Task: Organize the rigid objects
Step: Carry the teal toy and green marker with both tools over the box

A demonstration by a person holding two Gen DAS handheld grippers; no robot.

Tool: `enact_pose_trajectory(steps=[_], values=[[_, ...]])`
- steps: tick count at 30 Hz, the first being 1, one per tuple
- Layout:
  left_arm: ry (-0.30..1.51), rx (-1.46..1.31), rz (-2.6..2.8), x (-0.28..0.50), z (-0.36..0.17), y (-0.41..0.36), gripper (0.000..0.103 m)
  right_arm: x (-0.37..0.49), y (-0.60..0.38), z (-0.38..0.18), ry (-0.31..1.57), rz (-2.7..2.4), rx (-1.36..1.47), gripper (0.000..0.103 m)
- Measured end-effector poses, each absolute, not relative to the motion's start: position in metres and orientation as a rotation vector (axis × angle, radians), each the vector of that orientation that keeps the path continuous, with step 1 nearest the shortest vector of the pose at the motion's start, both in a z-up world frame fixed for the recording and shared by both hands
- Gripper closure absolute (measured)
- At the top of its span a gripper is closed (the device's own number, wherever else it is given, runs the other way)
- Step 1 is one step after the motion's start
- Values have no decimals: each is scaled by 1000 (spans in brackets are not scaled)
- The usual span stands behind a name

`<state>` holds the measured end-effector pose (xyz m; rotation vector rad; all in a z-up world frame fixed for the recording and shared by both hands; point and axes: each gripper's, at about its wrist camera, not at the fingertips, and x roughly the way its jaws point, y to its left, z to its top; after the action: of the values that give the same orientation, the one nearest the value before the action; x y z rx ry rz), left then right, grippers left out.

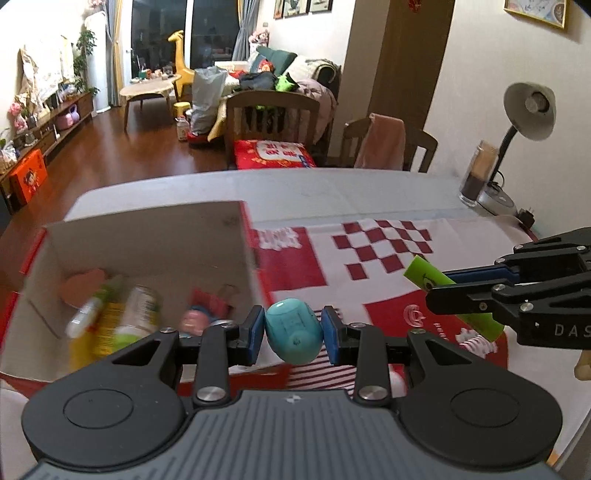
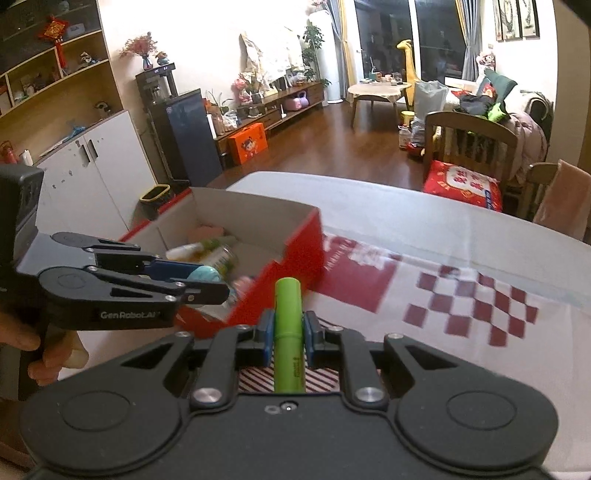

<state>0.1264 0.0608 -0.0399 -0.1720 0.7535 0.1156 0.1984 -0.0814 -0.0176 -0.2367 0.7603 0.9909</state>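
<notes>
The open red box sits at the left of the table, with bottles and other items already lying inside. My left gripper is clamped on a teal egg-shaped container and hangs just beside the box's near right wall, so it is the nearer hand. Further right, my right gripper is clenched on a green tube whose long axis points forward toward that box wall; the box lies ahead and left of it.

We see a living room with a dark wood floor, pale walls, night-dark windows, a sofa, wooden chairs and a desk lamp at the table's far right corner.
</notes>
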Motion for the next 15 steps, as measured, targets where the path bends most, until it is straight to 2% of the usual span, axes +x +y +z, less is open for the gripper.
enact_pose_trajectory(steps=[15], values=[[710, -108, 191, 106, -25, 165, 70, 190, 25, -24, 769, 990, -228, 87]])
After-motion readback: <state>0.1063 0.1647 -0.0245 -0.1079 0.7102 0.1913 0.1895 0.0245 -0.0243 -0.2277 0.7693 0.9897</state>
